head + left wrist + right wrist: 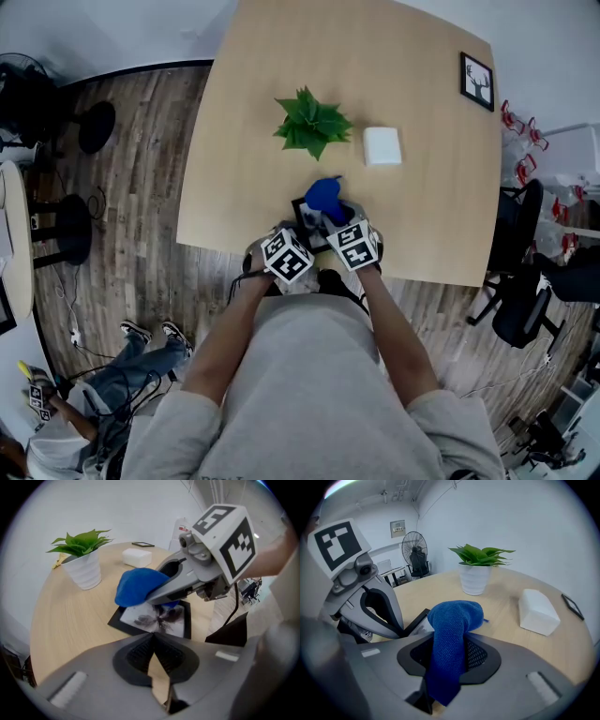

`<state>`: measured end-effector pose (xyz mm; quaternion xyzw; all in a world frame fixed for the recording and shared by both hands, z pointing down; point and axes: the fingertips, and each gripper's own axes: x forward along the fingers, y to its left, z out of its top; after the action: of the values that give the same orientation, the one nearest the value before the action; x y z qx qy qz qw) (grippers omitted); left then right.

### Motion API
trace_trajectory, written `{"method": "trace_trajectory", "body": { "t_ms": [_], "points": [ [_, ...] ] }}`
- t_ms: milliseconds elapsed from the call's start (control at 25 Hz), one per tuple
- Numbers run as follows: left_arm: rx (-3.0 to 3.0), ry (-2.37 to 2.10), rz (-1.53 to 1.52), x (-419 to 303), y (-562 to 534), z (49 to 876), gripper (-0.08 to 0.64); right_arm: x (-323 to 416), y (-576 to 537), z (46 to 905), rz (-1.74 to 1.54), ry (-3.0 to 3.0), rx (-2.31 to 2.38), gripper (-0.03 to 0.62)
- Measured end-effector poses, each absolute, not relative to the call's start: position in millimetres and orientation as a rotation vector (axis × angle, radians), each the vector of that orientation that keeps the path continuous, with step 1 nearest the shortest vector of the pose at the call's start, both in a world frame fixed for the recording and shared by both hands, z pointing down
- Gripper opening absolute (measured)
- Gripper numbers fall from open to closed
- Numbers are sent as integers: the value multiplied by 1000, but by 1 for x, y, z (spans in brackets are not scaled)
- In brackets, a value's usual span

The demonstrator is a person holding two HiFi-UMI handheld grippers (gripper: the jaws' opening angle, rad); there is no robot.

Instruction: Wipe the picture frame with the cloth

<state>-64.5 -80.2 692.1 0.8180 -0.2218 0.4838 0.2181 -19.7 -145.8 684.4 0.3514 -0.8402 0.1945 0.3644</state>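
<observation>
A black picture frame [118,619] with a dark print lies flat near the table's front edge [298,208]. A blue cloth [452,620] is bunched over it, and my right gripper [450,644] is shut on that cloth, which bulges out past its jaws. In the left gripper view the right gripper [157,597] holds the cloth [136,585] on the frame's upper part. My left gripper [153,637] is shut with nothing between its jaws, its tips at the frame's near edge. In the head view both grippers [302,232] [330,217] sit side by side at the cloth [325,195].
A green plant in a white pot [312,122] [84,559] and a white box [382,145] [538,611] stand behind the frame. A second small frame [476,81] lies at the table's far right corner. Chairs, a fan [414,550] and a seated person [112,375] surround the table.
</observation>
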Motion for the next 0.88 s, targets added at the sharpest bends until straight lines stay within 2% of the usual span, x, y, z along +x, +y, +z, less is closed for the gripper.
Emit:
{"method": "trace_trajectory", "body": {
  "t_ms": [880],
  "points": [
    [2312,-580,1312,-66,-80,691,54,9,-93,691,553,-2102,845,126]
  ]
}}
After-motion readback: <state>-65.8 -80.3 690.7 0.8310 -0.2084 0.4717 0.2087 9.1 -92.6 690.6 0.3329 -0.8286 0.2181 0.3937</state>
